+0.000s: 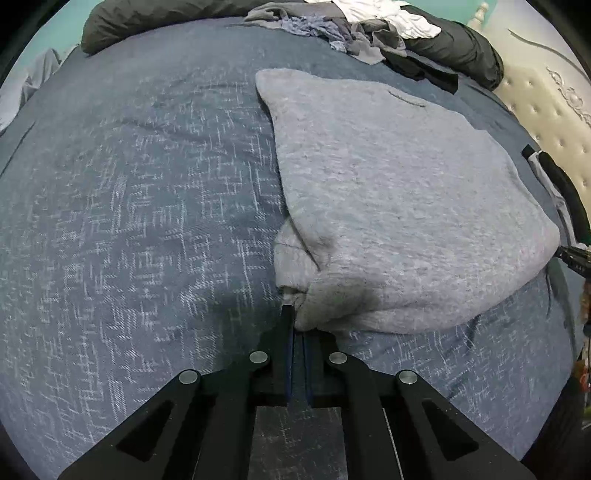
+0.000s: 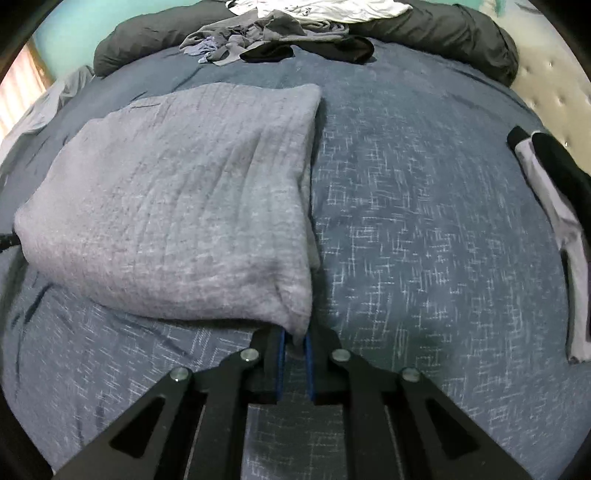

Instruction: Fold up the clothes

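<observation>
Left gripper point(image 1: 298, 321) and right gripper point(image 2: 295, 338) each clench a near corner of the folded grey sweater point(image 1: 388, 206) on the bed point(image 1: 129, 221); laundry pile point(image 1: 332, 33) at 12 o'clock.

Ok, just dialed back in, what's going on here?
A person is folding a grey sweater on the bed. Each gripper pinches one near corner: the left gripper its left corner, the right gripper its right corner. The sweater lies already folded over. More clothes wait, piled at the far edge.
</observation>
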A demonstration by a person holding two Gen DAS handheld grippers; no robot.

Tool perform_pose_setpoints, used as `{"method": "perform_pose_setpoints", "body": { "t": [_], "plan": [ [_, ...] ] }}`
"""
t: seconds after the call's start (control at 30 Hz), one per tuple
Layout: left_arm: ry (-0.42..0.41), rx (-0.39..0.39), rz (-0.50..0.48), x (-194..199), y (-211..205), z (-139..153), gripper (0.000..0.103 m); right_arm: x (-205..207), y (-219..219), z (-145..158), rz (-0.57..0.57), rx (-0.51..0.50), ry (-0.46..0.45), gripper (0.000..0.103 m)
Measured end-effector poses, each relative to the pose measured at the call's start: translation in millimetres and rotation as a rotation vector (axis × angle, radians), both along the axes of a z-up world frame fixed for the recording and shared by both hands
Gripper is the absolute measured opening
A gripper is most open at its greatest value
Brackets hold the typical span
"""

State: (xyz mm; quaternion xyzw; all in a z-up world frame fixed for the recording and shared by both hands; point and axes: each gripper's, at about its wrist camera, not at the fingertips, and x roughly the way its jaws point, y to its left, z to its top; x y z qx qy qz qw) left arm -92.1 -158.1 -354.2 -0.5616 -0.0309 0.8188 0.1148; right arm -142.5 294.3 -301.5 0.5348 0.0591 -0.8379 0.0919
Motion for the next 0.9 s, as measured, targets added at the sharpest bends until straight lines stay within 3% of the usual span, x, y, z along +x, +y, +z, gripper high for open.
{"method": "perform_pose_setpoints", "body": {
  "t": [0.3,0.47,0.6,0.67,0.77,0.83,0.9],
  "plan": [
    [-0.042,0.032,-0.052,28,13,-2,0.006,19,7,-15,0.055,0.033,-0.034,0.006],
    [-0.011,0.098,0.026,52,2,17,0.008,33,19,-1,0.062,0.078,-0.039,0.006],
    [0.037,0.106,0.088,63,2,39,0.010,35,37,31,-0.008,-0.039,0.010,0.008],
    [0.073,0.089,0.103,63,10,49,0.018,31,36,44,-0.015,-0.114,0.024,0.008],
    [0.119,0.098,0.104,-11,8,63,0.032,16,15,48,-0.017,-0.172,0.015,0.009],
    [0.142,0.095,0.095,-64,21,65,0.035,6,-4,47,-0.017,-0.200,0.009,0.010],
    [0.147,0.110,0.083,-66,16,58,0.035,1,-22,40,-0.001,-0.201,-0.002,0.011]
  ]
}}
